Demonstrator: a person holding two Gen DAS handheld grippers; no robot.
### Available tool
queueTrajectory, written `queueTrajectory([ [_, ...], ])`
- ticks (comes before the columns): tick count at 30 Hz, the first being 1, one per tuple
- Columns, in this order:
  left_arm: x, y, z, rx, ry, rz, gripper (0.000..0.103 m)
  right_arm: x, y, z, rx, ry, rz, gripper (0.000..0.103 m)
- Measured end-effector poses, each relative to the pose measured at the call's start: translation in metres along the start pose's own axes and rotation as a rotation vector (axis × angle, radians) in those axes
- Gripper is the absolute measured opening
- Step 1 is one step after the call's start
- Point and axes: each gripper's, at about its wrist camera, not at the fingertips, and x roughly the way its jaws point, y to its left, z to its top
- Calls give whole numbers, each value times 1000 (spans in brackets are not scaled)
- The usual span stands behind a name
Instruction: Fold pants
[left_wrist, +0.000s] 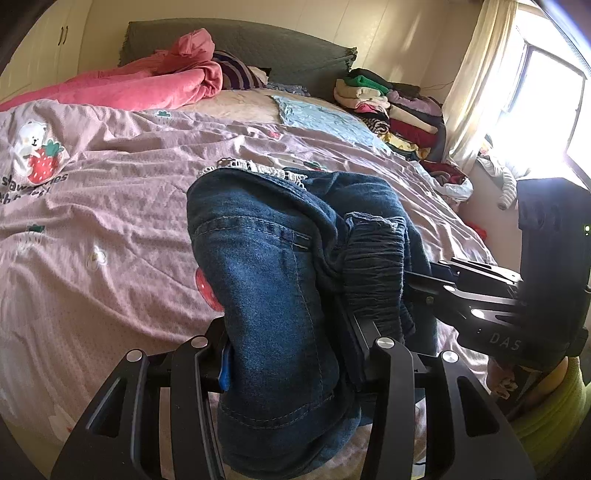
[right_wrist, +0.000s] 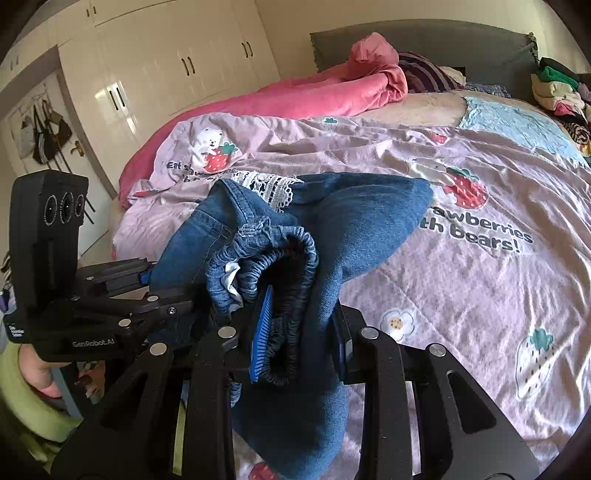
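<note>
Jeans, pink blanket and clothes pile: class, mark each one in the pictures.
jeans (left_wrist: 266, 266), left wrist view, on the denim below the pocket seam.
pink blanket (right_wrist: 314, 96), right wrist view, on its long rumpled middle.
clothes pile (left_wrist: 402, 107), left wrist view, on the folded stack's middle.

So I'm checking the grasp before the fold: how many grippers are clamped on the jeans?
2. The left gripper pinches the jeans at the denim panel; the right gripper pinches the elastic waistband beside it.

Dark blue denim pants (left_wrist: 266, 280) showing white lace trim (right_wrist: 267, 186), lilac bedspread (left_wrist: 122, 206) wearing red strawberries and white bears, pink blanket (left_wrist: 147, 83) glowing, black gripper (right_wrist: 299, 332) showing blue pads (right_wrist: 260, 332)
</note>
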Motion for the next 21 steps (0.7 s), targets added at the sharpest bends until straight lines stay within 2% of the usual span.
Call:
queueTrajectory([
  [21,28,11,36,7,12,22,43,25,-19,29,-6,-6,-20,21],
])
